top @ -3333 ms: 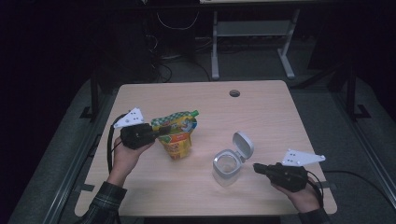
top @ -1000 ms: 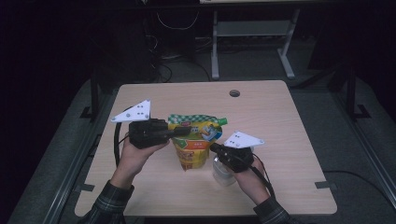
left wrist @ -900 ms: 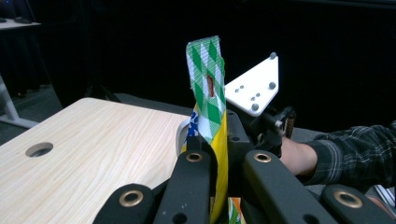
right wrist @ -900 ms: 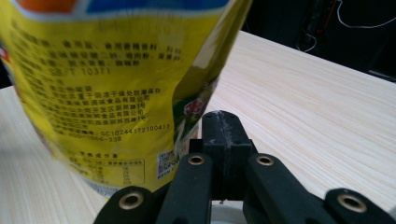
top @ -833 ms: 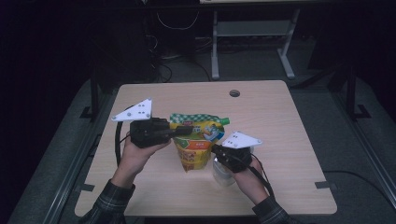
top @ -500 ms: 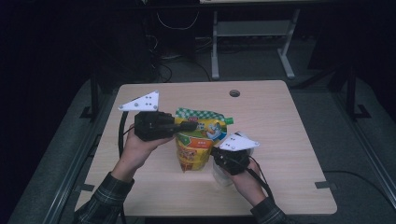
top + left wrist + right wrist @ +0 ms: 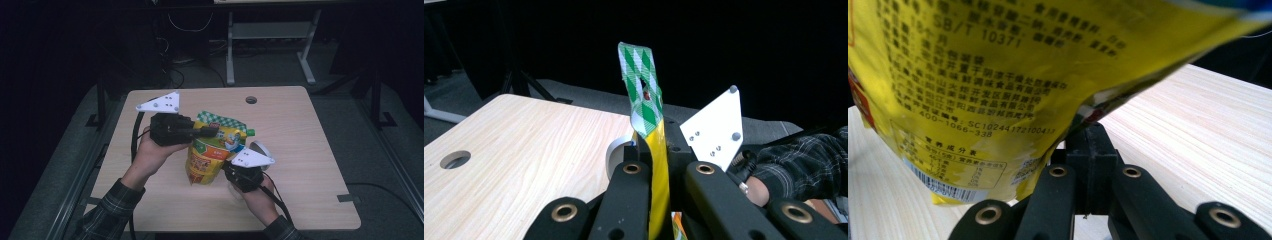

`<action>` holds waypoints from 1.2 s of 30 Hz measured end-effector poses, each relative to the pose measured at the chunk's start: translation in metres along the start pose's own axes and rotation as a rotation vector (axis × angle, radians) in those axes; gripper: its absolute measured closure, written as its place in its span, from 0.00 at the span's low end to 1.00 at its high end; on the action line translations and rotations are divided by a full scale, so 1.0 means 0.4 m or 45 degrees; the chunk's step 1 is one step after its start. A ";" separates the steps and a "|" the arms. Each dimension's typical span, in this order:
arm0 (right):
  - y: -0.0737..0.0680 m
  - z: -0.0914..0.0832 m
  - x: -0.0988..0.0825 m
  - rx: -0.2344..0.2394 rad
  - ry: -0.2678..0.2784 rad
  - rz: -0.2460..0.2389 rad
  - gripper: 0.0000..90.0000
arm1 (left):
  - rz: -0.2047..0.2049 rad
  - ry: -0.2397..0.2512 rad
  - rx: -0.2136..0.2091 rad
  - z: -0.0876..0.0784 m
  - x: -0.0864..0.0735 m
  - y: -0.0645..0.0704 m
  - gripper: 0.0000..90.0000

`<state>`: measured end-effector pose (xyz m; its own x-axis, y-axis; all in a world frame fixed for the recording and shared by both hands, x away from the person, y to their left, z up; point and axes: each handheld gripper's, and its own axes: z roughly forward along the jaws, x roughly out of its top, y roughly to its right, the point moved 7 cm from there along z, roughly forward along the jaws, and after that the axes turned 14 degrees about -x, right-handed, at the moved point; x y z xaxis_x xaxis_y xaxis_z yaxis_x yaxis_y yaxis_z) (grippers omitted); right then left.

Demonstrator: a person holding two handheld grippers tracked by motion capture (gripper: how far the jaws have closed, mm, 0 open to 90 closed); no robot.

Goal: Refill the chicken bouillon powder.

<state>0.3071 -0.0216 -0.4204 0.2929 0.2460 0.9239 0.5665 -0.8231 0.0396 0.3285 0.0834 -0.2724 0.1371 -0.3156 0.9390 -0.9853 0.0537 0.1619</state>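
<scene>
Dark room, cables and a metal frame beyond; pale wooden worktop (image 7: 310, 150) with one round cable hole (image 7: 251, 99) near its far edge.

Item 1: yellow pouch (image 7: 212, 152) with a green-and-white chequered top seal, standing tilted at mid-worktop. Printed back and barcode show in the right gripper view (image 7: 973, 100).

Item 2: my left tool (image 7: 209, 131), jaws pressed together on the pouch's top edge. In the left gripper view the yellow film runs up between the two black jaws and the chequered strip (image 7: 640, 90) stands clear above them. Held there, I judge, to keep the pouch upright and its mouth steady.

Item 3: my right tool (image 7: 235, 172), low at the pouch's near right side. Its jaws are drawn together at the pouch's lower corner (image 7: 1088, 112); whether they pinch the film or merely touch it I cannot tell. Placed low, probably to brace the bottom against the top grip.

Item 4: small round white container (image 7: 260, 148), just behind the right tool, partly hidden.
</scene>
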 end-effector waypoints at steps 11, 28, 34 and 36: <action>-0.032 -0.005 0.004 0.015 0.029 -0.007 1.00 | -0.009 -0.004 0.003 0.010 0.014 0.005 1.00; -0.106 0.025 -0.013 0.096 0.072 -0.052 1.00 | -0.042 -0.076 0.007 0.055 0.004 -0.010 1.00; -0.126 0.029 -0.021 0.124 0.081 -0.064 1.00 | -0.051 -0.103 0.009 0.076 -0.001 -0.017 1.00; -0.132 0.031 -0.023 0.133 0.086 -0.063 1.00 | -0.068 -0.106 0.008 0.080 -0.005 -0.021 1.00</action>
<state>0.2840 0.0260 -0.4357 0.2122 0.2471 0.9455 0.6573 -0.7521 0.0490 0.3331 0.0532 -0.2852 0.1811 -0.3953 0.9005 -0.9774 0.0291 0.2093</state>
